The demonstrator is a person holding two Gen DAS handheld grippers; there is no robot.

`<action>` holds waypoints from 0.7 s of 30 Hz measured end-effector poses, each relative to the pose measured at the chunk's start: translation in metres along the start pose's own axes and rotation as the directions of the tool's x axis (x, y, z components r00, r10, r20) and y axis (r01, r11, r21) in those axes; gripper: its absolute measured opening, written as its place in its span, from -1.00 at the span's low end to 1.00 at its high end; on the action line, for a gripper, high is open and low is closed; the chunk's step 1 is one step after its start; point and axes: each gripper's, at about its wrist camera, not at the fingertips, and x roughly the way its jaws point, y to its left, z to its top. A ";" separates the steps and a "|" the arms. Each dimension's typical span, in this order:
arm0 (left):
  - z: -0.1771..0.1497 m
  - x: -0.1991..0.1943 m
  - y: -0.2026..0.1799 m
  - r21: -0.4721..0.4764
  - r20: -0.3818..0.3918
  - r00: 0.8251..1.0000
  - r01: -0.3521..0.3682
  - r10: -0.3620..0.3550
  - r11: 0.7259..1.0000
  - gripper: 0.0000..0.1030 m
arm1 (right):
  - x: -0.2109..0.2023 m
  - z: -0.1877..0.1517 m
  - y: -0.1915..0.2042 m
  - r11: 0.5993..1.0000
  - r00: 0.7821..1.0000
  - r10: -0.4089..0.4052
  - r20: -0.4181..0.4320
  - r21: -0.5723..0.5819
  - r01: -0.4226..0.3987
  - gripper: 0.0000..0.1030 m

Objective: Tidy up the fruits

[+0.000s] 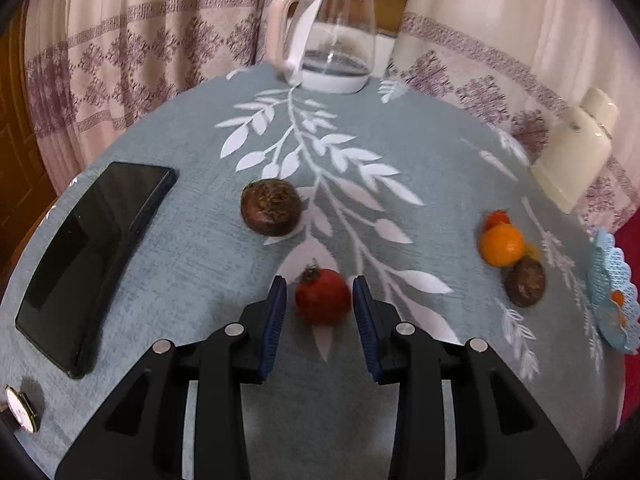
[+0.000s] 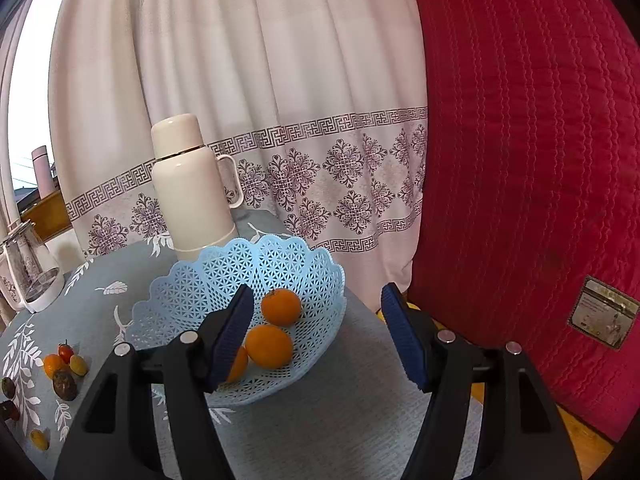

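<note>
While the left gripper (image 1: 320,312) points down at the surface (image 1: 400,152), a small red fruit (image 1: 323,297) with a dried stem sits between its blue fingers (image 1: 276,320); a sliver of cloth shows on each side, so the fingers look released around it rather than pressing, though the blur makes that hard to swear to. Beyond it lies a dark brown round fruit (image 1: 271,207), well apart. Off to the right an orange (image 1: 502,245) touches a smaller red fruit (image 1: 496,218) behind it and another brown fruit (image 1: 525,282) in front. A black phone (image 1: 96,256) lies on the left, a wristwatch (image 1: 20,408) near the edge, and a glass kettle (image 1: 332,36) stands at the far side.

Over on the other side, the right gripper (image 2: 318,336) hovers above the rim of a pale blue lattice basket (image 2: 200,280), its fingers (image 2: 232,332) spread wide with nothing gripped. Three oranges (image 2: 269,346) rest inside the basket, one partly hidden behind the left finger. A cream flask (image 2: 192,188) stands upright just behind the basket, in front of a patterned curtain (image 2: 320,120), with a red quilted cushion (image 2: 520,160) to the right.
</note>
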 end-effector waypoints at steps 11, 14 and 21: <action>0.004 0.001 -0.003 0.003 0.001 1.000 0.010 -0.010 1.000 -0.42 | -0.001 0.000 -0.001 1.000 1.000 0.003 0.004 0.012 -0.003 0.29; 0.005 -0.007 -0.013 0.022 0.024 0.999 0.024 -0.024 0.999 -0.42 | -0.001 0.001 -0.001 1.000 1.000 0.002 0.010 0.018 -0.002 0.29; 0.013 -0.032 -0.047 0.081 0.079 0.993 0.082 -0.088 0.993 -0.42 | -0.002 0.001 -0.004 0.999 1.000 0.005 0.015 0.034 -0.006 0.29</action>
